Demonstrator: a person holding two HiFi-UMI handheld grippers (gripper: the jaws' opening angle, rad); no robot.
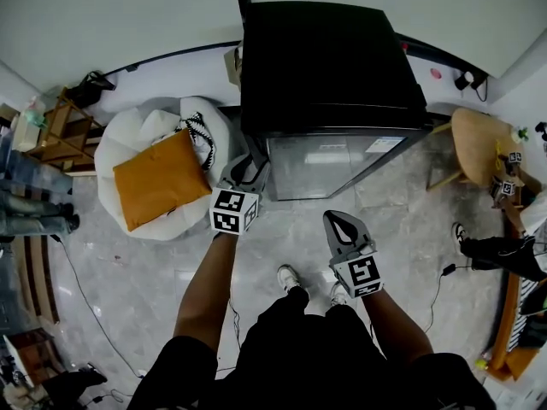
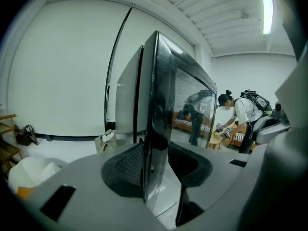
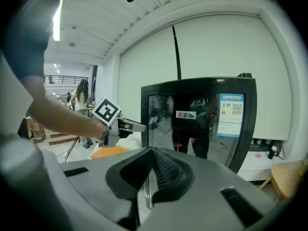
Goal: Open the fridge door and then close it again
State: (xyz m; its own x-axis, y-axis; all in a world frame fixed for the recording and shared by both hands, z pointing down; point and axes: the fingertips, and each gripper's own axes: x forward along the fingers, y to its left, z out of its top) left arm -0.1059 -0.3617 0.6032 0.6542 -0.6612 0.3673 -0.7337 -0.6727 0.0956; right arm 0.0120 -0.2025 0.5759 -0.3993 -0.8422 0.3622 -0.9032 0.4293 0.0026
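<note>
Left gripper view: left gripper [image 2: 155, 170] jaws clamp the edge of the glass fridge door [image 2: 185, 105]. Right gripper [image 3: 151, 174] jaws pressed together, empty, facing the door front, not touching it.

Bright, even indoor light from ceiling tube [image 2: 266, 9]. Heavy fisheye bend and dark vignette at edges of all views. Mirror reflections on glossy fridge door [image 3: 192, 124]. Near fingers [image 2: 126, 170] soft, out of focus.
</note>
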